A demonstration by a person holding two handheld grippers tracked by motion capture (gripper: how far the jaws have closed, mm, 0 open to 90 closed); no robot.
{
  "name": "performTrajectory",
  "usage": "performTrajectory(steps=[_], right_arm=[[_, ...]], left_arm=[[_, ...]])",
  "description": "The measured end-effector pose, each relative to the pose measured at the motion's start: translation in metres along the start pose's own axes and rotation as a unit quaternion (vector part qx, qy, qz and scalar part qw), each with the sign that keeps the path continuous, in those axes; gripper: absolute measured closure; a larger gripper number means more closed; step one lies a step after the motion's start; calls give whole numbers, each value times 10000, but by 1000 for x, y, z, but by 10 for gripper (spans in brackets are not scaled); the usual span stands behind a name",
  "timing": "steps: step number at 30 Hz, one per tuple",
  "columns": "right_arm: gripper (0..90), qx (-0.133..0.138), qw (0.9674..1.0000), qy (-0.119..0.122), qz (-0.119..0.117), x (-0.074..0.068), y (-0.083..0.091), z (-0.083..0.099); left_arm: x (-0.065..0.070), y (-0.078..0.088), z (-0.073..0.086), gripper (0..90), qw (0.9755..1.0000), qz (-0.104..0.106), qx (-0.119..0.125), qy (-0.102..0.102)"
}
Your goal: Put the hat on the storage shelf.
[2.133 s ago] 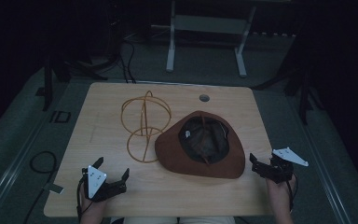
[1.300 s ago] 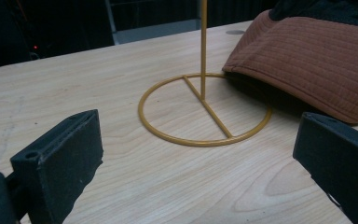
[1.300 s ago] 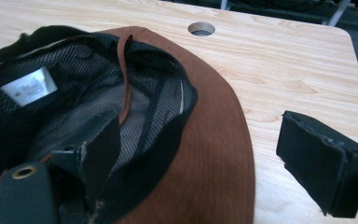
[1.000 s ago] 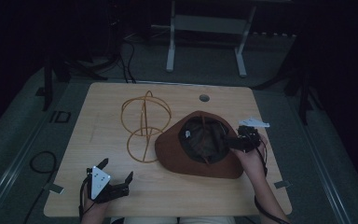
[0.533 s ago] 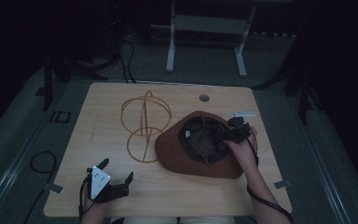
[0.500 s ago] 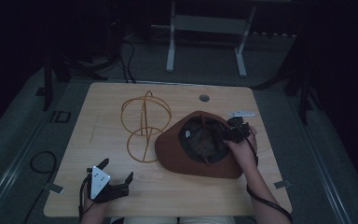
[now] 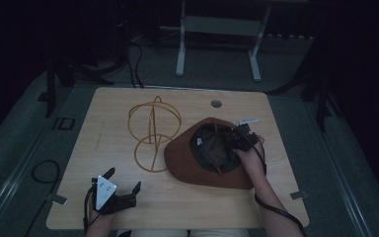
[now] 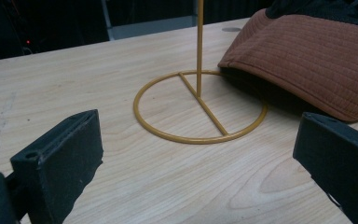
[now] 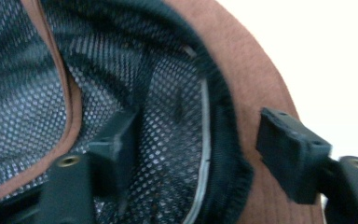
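At the near edge of the wooden table (image 7: 103,148), on the person's left side, the left gripper (image 7: 123,186) rests low over the tabletop with its two black jaws spread wide and nothing between them. In the left gripper view the jaws rise from the bottom corners, well apart, and the bare wood lies between them.

Just beyond it stands a gold wire hat stand (image 7: 153,133): a flat ring base with a crossbar, a thin upright post, and round wire hoops at the top. In the left gripper view the ring base (image 8: 200,107) lies flat on the table, and the brim of the brown hat (image 8: 303,56) overlaps its right side.

The brown hat (image 7: 187,168) lies upside down on the right half of the table, crown down and dark mesh lining facing up, touching the stand's base. The right gripper (image 7: 234,138) reaches into the hat's opening from the far right rim, held by the person's right hand (image 7: 249,158). In the right gripper view its jaws straddle the dark inner band of the hat (image 9: 223,140), one jaw inside against the mesh lining, the other outside over the brown fabric; the jaws are apart, not yet pressed on the band.

Farther back, a small round grommet hole (image 7: 216,103) sits near the table's far edge, and beyond it a grey metal frame (image 7: 217,29) stands on the dark floor.
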State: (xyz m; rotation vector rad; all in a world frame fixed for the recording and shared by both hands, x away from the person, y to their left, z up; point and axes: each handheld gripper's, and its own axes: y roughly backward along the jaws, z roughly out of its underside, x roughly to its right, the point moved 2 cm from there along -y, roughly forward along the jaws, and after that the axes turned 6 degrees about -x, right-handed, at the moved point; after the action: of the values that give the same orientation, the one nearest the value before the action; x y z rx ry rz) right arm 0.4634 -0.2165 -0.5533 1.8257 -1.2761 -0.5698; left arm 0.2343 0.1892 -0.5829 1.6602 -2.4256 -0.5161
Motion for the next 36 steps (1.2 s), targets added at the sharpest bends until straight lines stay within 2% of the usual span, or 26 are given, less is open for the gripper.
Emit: performTrajectory(steps=[2,5,7,9,10,12,16,18,20,22,26,29,33,36], right_arm=[[438,-100,9999,102,84,-3,-2,1],[533,-154,9982,377,449,-9,-4,2],[605,-193,9973,328,621,-11,-6,2],[768,-199,9958,304,845,-11,-5,2],[807,-144,9953,255,925,-10,-3,2],[834,-24,9961,34,886,-7,0,2],[844,348,9961,-217,785,-3,11,2],[846,584,9956,-353,636,1,22,0],[847,736,9949,-415,553,3,31,-1],[847,919,9937,-534,365,6,43,-2],[848,1237,9899,-675,145,10,63,-4],[849,1481,9862,-743,48,12,84,-6],[849,1820,9803,-761,35,15,110,-7],[849,2099,9745,-788,29,19,133,-7]], left_arm=[[0,0,0,21,10000,-25,-10,4],[0,0,0,21,10000,-41,-21,29],[-1,0,0,21,10000,-39,-52,58],[-2,0,0,21,9998,-50,-98,144],[-2,0,0,21,9997,-21,-110,196],[-3,0,0,21,9994,72,-177,301],[-1,1,-2,21,9984,240,-330,383],[0,2,-4,21,9978,226,-505,357],[2,3,-5,21,9975,263,-561,331],[5,5,-6,21,9981,276,-508,223],[10,7,-9,21,9981,271,-550,53],[12,7,-11,21,9975,342,-609,104],[15,9,-17,21,9971,449,-598,107],[19,10,-24,21,9969,528,-586,72]])
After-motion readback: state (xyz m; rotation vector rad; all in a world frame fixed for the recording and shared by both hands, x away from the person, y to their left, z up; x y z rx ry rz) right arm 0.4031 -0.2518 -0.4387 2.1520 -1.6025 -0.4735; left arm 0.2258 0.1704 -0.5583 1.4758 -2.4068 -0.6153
